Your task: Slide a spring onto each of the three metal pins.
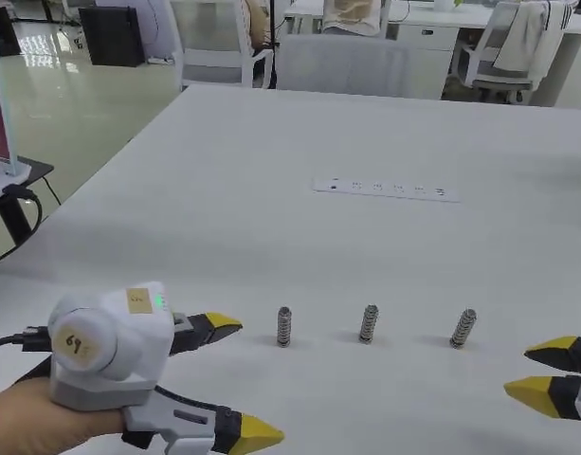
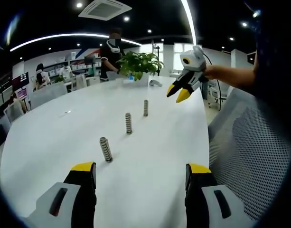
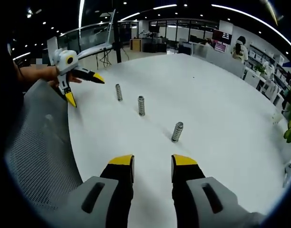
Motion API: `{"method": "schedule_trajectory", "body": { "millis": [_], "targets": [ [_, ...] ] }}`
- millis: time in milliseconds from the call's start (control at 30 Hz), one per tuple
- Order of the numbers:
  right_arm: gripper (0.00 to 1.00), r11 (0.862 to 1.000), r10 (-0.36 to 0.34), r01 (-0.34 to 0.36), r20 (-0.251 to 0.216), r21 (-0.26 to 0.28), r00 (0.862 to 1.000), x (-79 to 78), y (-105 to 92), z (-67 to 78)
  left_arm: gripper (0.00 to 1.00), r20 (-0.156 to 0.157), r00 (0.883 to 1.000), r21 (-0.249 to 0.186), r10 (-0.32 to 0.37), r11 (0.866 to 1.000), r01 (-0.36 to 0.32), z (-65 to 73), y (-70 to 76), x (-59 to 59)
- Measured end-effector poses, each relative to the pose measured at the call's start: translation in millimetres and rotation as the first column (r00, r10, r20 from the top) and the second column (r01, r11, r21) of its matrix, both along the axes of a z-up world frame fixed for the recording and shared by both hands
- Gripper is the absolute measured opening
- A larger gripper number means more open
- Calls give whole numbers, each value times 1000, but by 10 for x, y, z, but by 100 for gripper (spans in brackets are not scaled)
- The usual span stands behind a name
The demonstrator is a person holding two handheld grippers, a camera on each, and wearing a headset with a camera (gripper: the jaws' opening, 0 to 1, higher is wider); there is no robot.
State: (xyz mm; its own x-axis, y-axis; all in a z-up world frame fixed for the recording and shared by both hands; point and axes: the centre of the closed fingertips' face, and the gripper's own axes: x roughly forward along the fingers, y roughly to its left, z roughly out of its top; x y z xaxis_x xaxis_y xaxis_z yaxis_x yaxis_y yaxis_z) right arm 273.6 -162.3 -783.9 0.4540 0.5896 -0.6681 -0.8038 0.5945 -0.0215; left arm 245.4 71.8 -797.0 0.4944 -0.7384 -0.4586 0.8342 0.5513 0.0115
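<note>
Head view: three springs stand in a row on the white table [image 1: 176, 190]: the left spring [image 1: 284, 327], the middle spring [image 1: 369, 324] and the right spring [image 1: 463, 328]. The first two stand upright and the right one leans a little. The pins cannot be made out inside the coils, but springs standing on end like this suggest each already sits on one. The left gripper [image 1: 243, 379] is just beside the left spring with its jaws wide and holding nothing. The right gripper [image 1: 522, 370] is near the right spring, its jaws apart and also holding nothing. A power strip [image 1: 385, 189] lies farther back.

Left gripper view: the jaws are wide apart over bare table. The row of springs runs away from them, none between the jaws, and the right gripper hangs above the far end of the row.

Right gripper view: the jaws show a narrower gap with nothing in it. The nearest spring is ahead of them and tilted.

No loose spring is in sight, so the task looks to be at its last step or done. The next move, if any, would be to pinch the leaning right spring lightly and press it straight down until it seats.
</note>
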Motion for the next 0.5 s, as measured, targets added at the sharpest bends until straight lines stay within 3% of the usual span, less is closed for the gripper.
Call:
{"method": "schedule_trajectory", "body": {
  "millis": [100, 500],
  "targets": [
    [33, 1000, -6, 6, 13, 21, 1000, -1, -50, -3, 73, -2, 1000, -1, 2, 1000, -2, 1, 3, -1],
    [62, 995, 7, -14, 70, 100, 998, 19, -101, 29, 74, -8, 1000, -4, 9, 1000, -9, -2, 6, 1]
  ]
}}
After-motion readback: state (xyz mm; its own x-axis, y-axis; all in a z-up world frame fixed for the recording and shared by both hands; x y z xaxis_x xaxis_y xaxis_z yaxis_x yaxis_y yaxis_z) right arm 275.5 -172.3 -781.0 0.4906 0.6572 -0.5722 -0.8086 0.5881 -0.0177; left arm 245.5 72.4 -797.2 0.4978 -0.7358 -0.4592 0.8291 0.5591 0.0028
